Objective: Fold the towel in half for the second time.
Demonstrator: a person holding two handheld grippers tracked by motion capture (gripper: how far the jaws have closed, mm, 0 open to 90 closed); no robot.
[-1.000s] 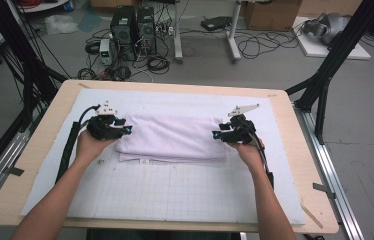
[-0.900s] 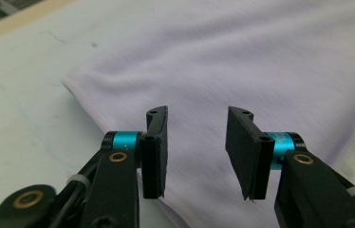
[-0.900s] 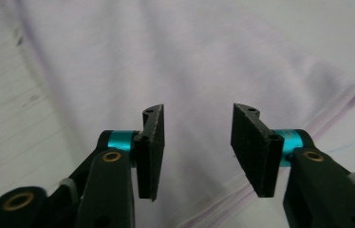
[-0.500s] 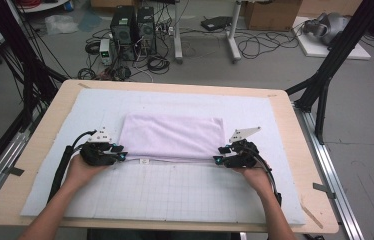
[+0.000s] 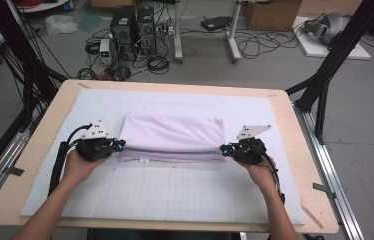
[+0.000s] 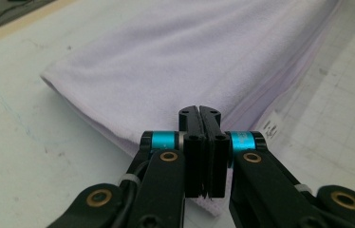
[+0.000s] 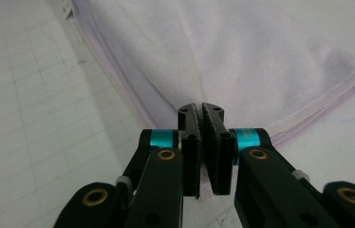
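A folded lavender towel (image 5: 174, 135) lies flat on the white grid mat (image 5: 175, 200). My left gripper (image 5: 121, 145) is at the towel's near left corner, and my right gripper (image 5: 223, 150) is at its near right corner. In the left gripper view the jaws (image 6: 199, 110) have just been closing and now meet on the corner of the towel (image 6: 166, 61), with fabric showing under them. In the right gripper view the jaws (image 7: 199, 107) have likewise just closed, pinching the hemmed corner of the towel (image 7: 261, 47).
The mat covers most of a wooden table (image 5: 305, 150). A small white label (image 5: 144, 161) sticks out of the towel's near edge. Bare mat lies between the towel and the person. Black frame legs, cables and computers stand on the floor beyond the table.
Both hands drew back from the towel's middle to its near corners. The rumpled towel now lies flat and folded. Both pairs of jaws have closed.
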